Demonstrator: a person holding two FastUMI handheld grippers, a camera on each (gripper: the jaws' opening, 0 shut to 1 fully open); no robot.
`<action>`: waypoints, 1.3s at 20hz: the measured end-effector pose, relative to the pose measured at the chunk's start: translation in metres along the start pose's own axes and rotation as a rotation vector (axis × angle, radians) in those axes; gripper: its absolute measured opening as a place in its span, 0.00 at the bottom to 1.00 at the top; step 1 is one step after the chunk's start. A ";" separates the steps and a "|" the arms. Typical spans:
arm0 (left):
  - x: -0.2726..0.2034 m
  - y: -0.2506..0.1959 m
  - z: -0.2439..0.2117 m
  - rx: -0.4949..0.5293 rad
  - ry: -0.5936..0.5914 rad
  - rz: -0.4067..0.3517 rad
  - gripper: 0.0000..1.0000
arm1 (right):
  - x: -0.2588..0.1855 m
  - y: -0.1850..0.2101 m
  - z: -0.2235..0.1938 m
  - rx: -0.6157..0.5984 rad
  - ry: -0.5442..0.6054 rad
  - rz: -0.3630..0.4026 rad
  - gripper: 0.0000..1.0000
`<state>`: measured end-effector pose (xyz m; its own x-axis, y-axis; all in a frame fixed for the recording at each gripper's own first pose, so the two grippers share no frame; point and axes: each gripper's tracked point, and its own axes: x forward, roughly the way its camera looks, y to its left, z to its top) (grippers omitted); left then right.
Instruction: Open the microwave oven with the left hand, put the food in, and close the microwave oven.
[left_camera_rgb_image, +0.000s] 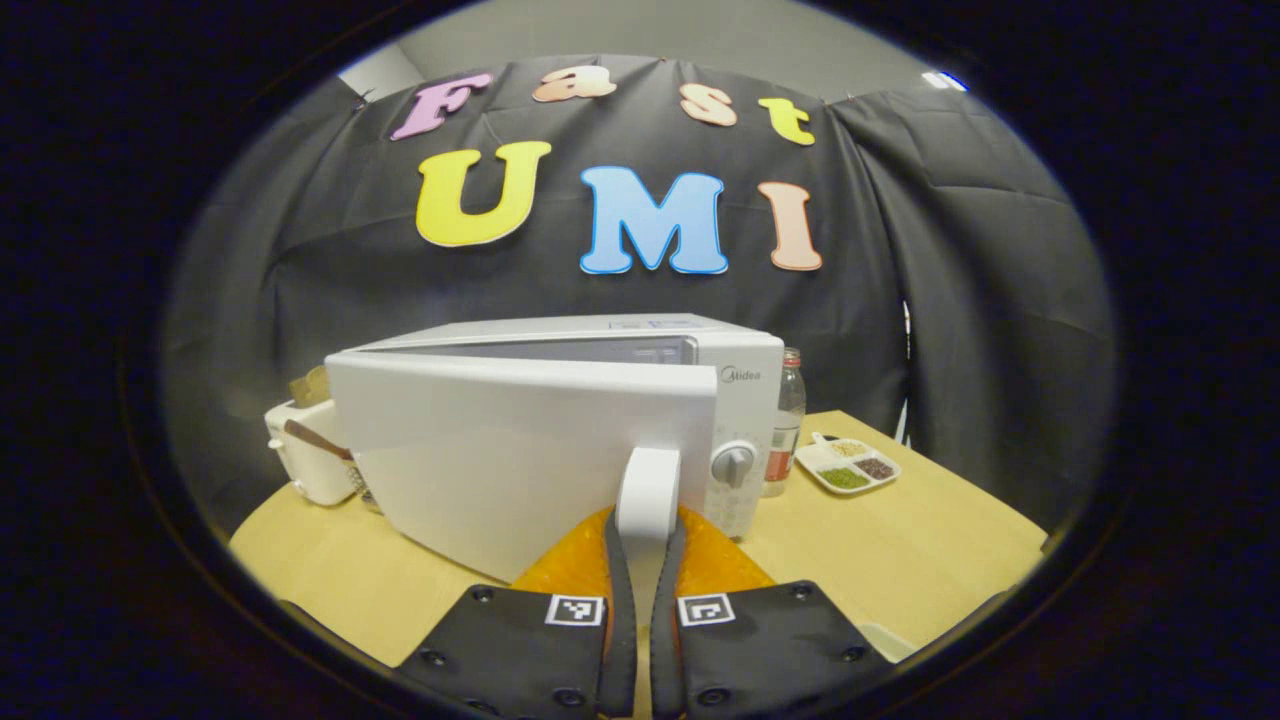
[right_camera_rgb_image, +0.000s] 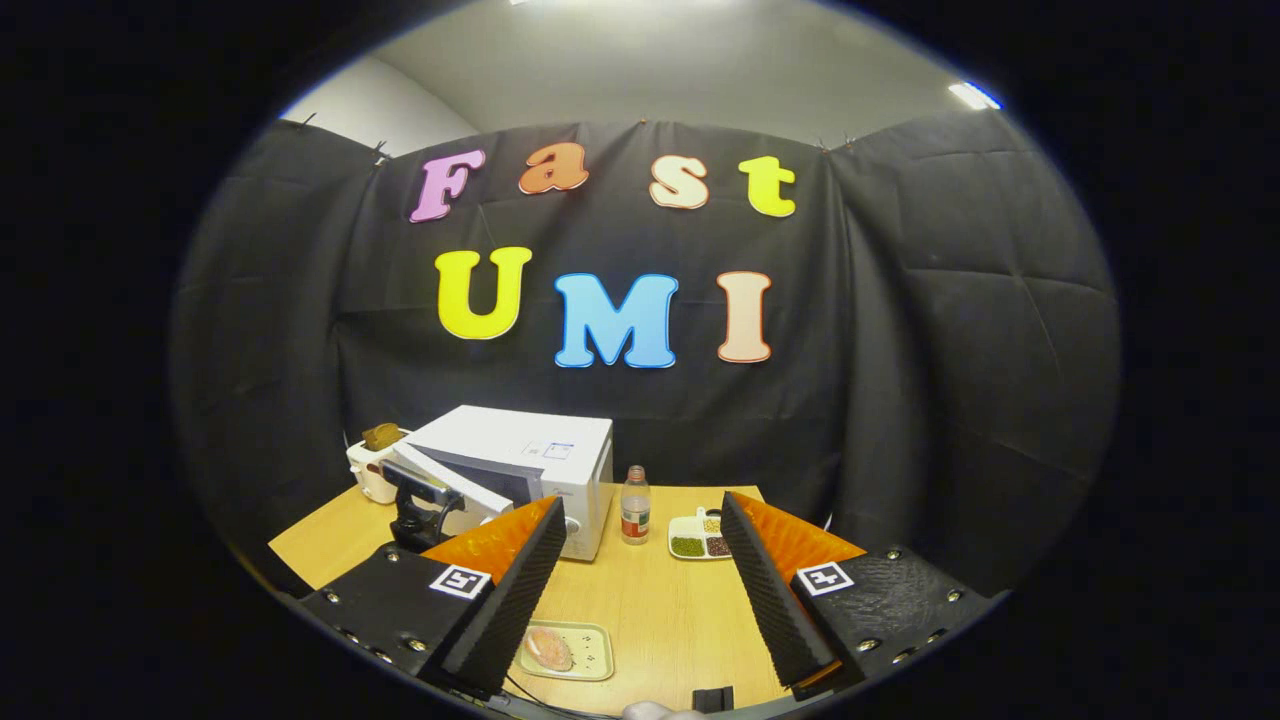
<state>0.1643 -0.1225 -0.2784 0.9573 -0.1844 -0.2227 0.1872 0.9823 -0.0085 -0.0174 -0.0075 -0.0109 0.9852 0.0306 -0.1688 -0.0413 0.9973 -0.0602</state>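
Note:
A white microwave oven (left_camera_rgb_image: 740, 400) stands on the wooden table, its door (left_camera_rgb_image: 500, 450) swung partly open toward me. My left gripper (left_camera_rgb_image: 643, 530) is shut on the door's white handle (left_camera_rgb_image: 648, 485), both fingers pressing its sides. In the right gripper view the microwave oven (right_camera_rgb_image: 540, 465) sits at the back left with the door ajar, and the left gripper (right_camera_rgb_image: 420, 505) shows at the door. My right gripper (right_camera_rgb_image: 640, 560) hovers open above the table. Below it lies a pale tray (right_camera_rgb_image: 580, 650) holding a pinkish piece of food (right_camera_rgb_image: 548, 648).
A clear bottle (left_camera_rgb_image: 787, 420) stands right of the microwave, next to a white divided dish (left_camera_rgb_image: 847, 463) of grains. A white toaster (left_camera_rgb_image: 305, 455) with bread sits left of the microwave. The wooden table (right_camera_rgb_image: 660, 600) ends near the black cloth wall.

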 end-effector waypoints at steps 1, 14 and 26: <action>-0.016 0.009 -0.003 0.005 0.006 0.012 0.13 | -0.001 0.006 -0.001 0.005 0.003 0.021 0.95; -0.139 0.134 -0.041 -0.002 0.096 0.320 0.27 | -0.019 0.043 -0.021 0.057 0.005 0.223 0.95; -0.203 0.189 -0.037 0.113 0.120 0.474 0.97 | -0.010 0.041 -0.050 0.032 0.026 0.324 0.95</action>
<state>-0.0027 0.1021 -0.2705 0.9120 0.2928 -0.2873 -0.2328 0.9461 0.2253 -0.0369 0.0299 -0.0611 0.9171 0.3451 -0.1997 -0.3461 0.9377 0.0312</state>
